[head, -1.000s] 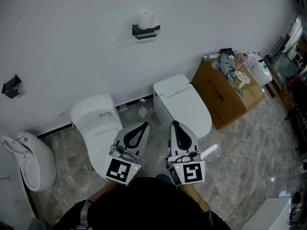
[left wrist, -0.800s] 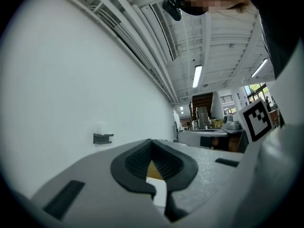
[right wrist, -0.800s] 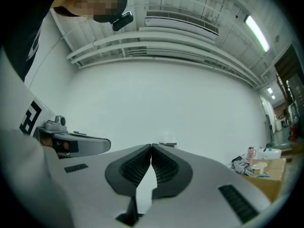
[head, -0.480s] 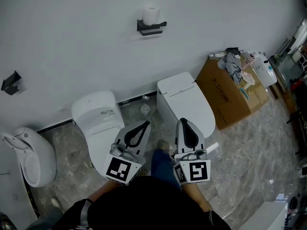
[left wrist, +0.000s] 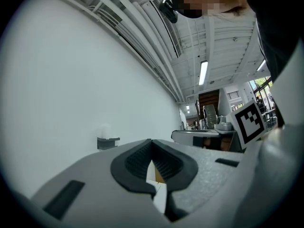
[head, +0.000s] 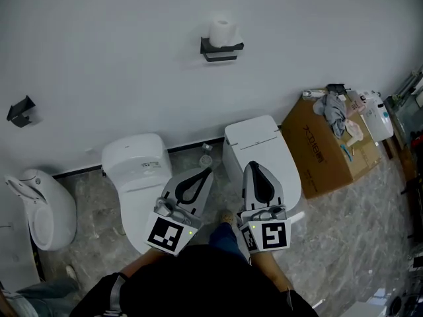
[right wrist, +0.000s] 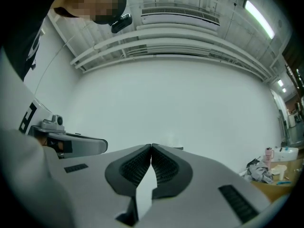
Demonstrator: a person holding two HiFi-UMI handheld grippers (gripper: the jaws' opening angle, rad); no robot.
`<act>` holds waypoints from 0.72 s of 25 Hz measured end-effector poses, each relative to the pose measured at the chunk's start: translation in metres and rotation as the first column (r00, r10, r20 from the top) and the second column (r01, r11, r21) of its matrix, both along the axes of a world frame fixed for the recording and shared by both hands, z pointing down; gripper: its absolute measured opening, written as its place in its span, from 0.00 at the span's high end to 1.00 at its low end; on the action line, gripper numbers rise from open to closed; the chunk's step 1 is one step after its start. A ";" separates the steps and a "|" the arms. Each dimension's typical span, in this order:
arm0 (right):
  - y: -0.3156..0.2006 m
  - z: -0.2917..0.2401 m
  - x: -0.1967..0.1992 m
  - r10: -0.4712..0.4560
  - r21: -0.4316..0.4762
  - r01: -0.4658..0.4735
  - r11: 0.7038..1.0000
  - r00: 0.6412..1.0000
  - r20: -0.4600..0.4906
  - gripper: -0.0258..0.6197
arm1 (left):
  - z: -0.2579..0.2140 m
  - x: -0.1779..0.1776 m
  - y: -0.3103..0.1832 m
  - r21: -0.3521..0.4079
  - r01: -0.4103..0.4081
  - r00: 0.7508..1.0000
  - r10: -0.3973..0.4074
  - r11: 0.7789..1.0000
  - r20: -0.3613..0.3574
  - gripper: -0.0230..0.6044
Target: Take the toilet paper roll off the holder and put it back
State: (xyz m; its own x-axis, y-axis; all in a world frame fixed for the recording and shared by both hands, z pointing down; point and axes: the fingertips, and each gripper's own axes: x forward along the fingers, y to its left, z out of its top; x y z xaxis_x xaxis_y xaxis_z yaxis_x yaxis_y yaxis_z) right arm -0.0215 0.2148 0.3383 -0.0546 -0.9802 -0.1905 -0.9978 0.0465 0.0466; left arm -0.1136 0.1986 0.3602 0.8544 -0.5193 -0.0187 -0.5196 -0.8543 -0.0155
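Observation:
A white toilet paper roll (head: pixel 222 32) stands upright on a black holder (head: pixel 221 49) fixed high on the white wall. In the left gripper view the holder (left wrist: pixel 108 142) shows small and far off, with the roll (left wrist: pixel 105 131) a faint pale shape on it. My left gripper (head: pixel 207 172) is held low in front of me, shut and empty. Beside it my right gripper (head: pixel 250 166) is also shut with nothing in it. Both grippers are far short of the wall. In the gripper views the left gripper (left wrist: pixel 151 142) and right gripper (right wrist: pixel 151 147) show tips touching.
Two white toilets (head: pixel 137 170) (head: pixel 259 147) stand against the wall below the holder, a small bottle (head: pixel 206 158) between them. A urinal (head: pixel 36 202) is at the left, a second black bracket (head: pixel 20 111) on the wall. A cardboard box (head: pixel 330 147) with clutter sits at the right.
The view has shifted: wall, holder and toilets sit lower and further right in frame as I step nearer. Both grippers stay shut and low in front of me.

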 end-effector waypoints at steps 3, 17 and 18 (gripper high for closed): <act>-0.022 -0.006 0.015 -0.031 0.011 0.031 0.999 0.999 -0.008 0.92 | -0.004 0.016 -0.020 -0.004 0.024 1.000 -0.024 1.000 -0.004 0.95; -0.107 -0.006 0.073 -0.186 -0.048 0.183 0.982 0.981 -0.058 0.92 | -0.009 0.073 -0.097 -0.013 0.182 0.983 -0.183 0.983 -0.009 0.96; -0.112 -0.008 0.077 -0.194 -0.038 0.193 0.981 0.979 -0.055 0.92 | -0.009 0.076 -0.100 -0.015 0.193 0.981 -0.193 0.981 -0.011 0.95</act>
